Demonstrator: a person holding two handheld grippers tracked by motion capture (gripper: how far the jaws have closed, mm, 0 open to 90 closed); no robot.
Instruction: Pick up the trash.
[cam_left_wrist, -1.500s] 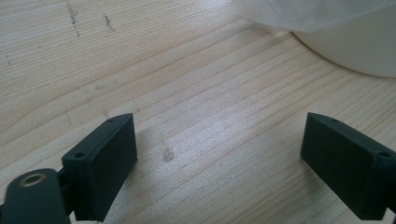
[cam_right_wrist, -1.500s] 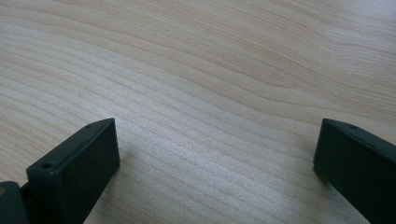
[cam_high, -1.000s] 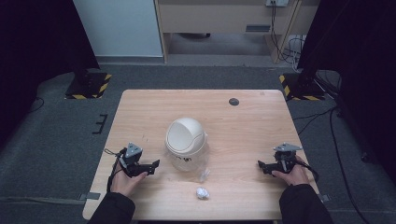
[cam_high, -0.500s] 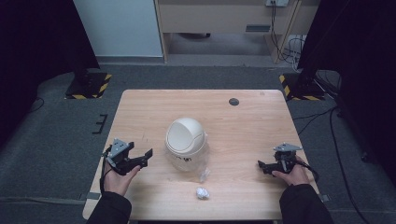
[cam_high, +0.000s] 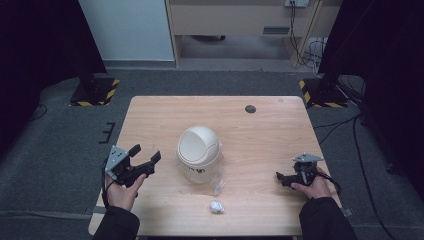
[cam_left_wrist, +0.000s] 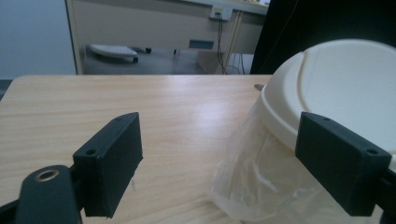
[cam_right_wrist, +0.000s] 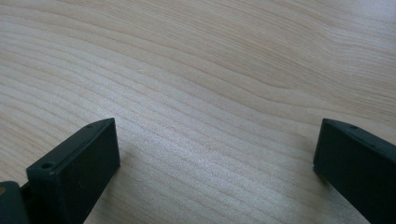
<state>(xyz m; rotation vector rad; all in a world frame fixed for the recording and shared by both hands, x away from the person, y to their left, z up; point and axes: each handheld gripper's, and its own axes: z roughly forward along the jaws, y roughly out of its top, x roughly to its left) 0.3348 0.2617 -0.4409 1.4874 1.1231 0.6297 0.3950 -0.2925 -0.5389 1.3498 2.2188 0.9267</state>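
Looking down, the high view catches a crumpled paper ball (cam_high: 216, 206) near the domed bin (cam_high: 199, 150); left gripper (cam_high: 144, 157) and right gripper (cam_high: 281, 177) both gape wide, empty.

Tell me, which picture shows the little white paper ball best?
The high view: the paper ball lies in plain sight near the table's front edge. The left gripper view looks at the bin instead, the right gripper view at bare wood.

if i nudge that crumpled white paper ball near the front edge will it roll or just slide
The crumpled paper ball looks very light, so a nudge would probably scoot it easily across the smooth wooden table. Its creased, uneven surface suggests it would tumble a short way rather than roll true. It sits close to the front edge, so a push toward the person might knock it off.
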